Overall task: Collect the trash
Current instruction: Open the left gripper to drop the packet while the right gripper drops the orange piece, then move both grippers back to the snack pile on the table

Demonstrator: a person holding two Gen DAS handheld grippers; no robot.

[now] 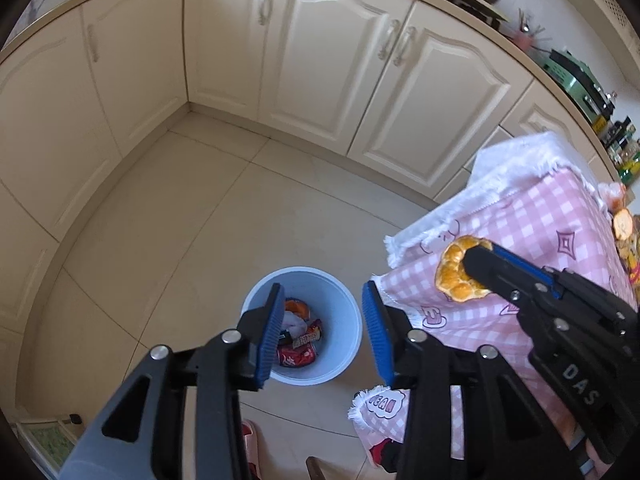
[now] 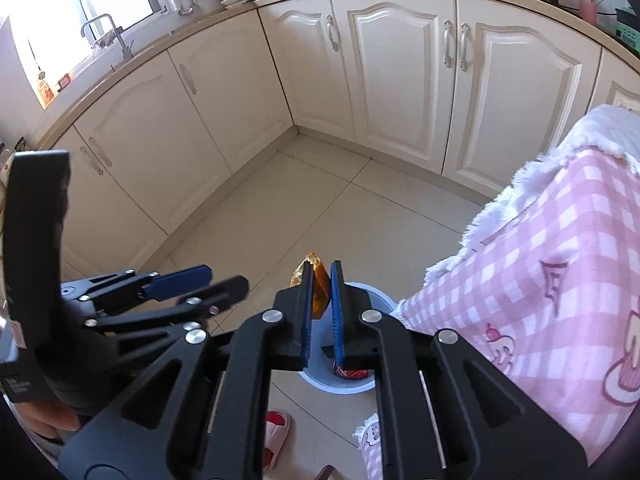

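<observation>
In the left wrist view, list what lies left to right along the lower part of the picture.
Left gripper's left finger → blue bin holding wrappers → left gripper's right finger → orange peel pinched by the right gripper against the pink checked tablecloth.

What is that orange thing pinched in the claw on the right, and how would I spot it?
Start at the pink checked tablecloth and look to the pale blue bin on the floor beside it. Above the bin, the right claw is shut on an orange peel, bumpy and curled, unlike the printed wrappers inside.
</observation>
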